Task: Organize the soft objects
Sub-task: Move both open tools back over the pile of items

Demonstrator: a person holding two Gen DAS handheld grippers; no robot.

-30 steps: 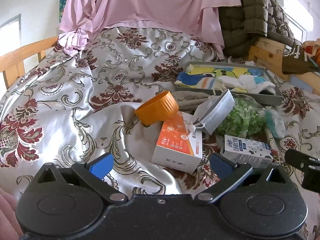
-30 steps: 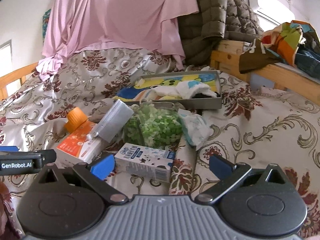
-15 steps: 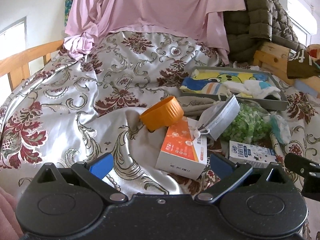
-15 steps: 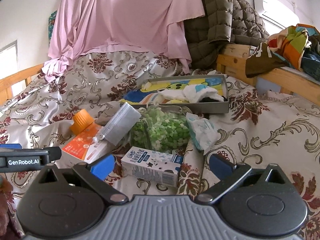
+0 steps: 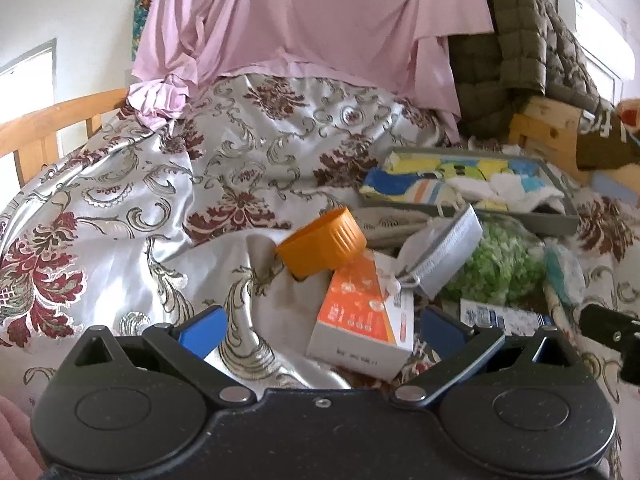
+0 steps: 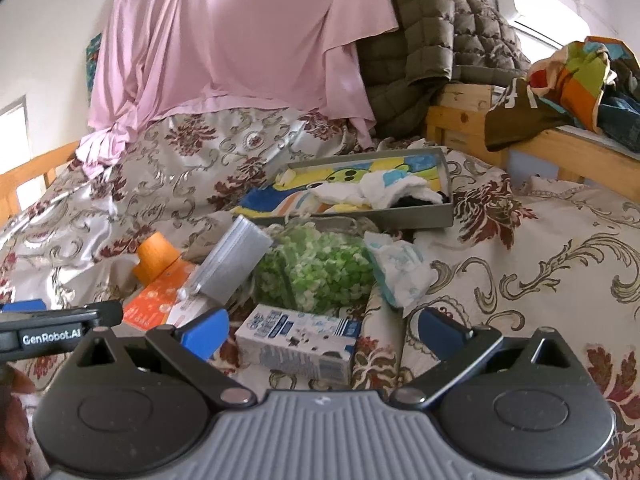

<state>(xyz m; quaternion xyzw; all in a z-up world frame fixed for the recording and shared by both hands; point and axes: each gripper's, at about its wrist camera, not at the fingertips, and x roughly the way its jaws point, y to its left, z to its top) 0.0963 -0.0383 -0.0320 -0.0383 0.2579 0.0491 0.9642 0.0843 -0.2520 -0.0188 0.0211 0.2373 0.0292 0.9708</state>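
Both claws hang wide and empty over the patterned satin bedspread [image 5: 132, 184]: the left gripper [image 5: 320, 326] faces the orange-and-white cardboard box [image 5: 362, 320], the right gripper [image 6: 322, 328] the small white-and-blue carton [image 6: 296, 340]. The soft things lie beyond, between these and the shallow grey tray [image 6: 416, 216]: a grey pleated face mask [image 6: 236, 266], a fluffy green bundle [image 6: 316, 270], and what may be a tissue pack [image 6: 396, 266]. Best to reach over the carton and pinch the fabric mid-body
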